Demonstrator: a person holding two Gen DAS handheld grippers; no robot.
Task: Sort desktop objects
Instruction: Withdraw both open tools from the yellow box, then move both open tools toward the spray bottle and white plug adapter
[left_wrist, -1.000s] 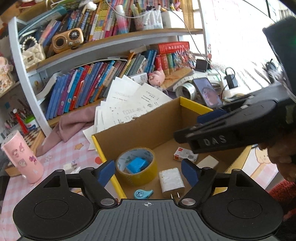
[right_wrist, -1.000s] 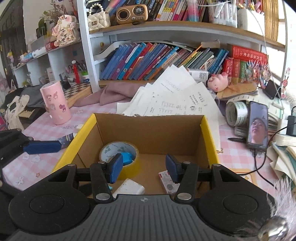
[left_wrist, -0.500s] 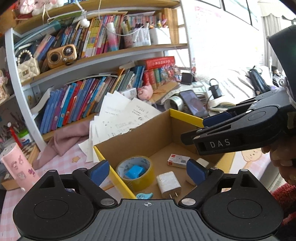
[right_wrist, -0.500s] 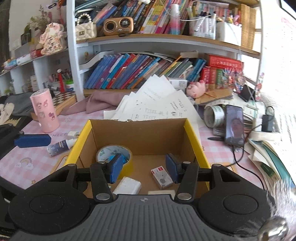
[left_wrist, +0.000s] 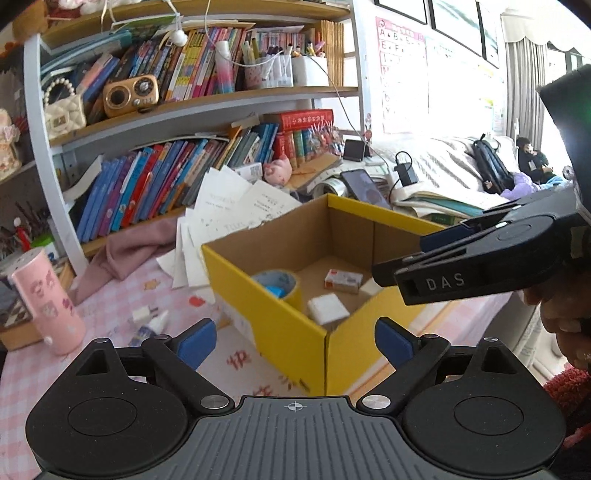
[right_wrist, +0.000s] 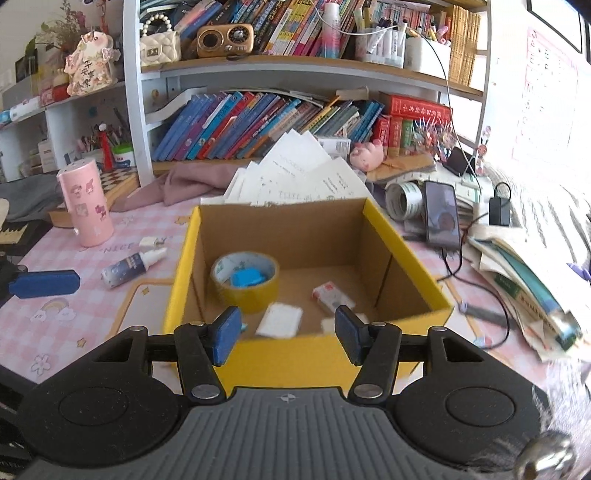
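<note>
Hovering before the near wall of the yellow cardboard box, with the left tool spread wide and the right tool parted by less, both having just been opening and neither with anything between its pads. Already lying inside the box: a tape roll with a blue piece in its core, a white charger block, a small red-and-white packet. Not yet sorted, out on the pink chequered bench left of the box: a small spray bottle on its side and, just beyond it, a small white piece. Judged as the gap between drops, with the bottle the likely next pick.

To do it well: swing the left tool, the nearer one, toward the bottle; line the pads across its narrow body rather than along its length; come down low enough to pinch the barrel, not the tapering nozzle; close gently, guarding against a roll. Keep clear of the pink tumbler standing further left, and lift over the box rim before letting go.

Hard to read: blurred contents near the box's front wall, partly covered by the right tool's pads; identity of the small white piece unclear; bottle label too small; right edge of the bench lost under papers, cables and a phone.
</note>
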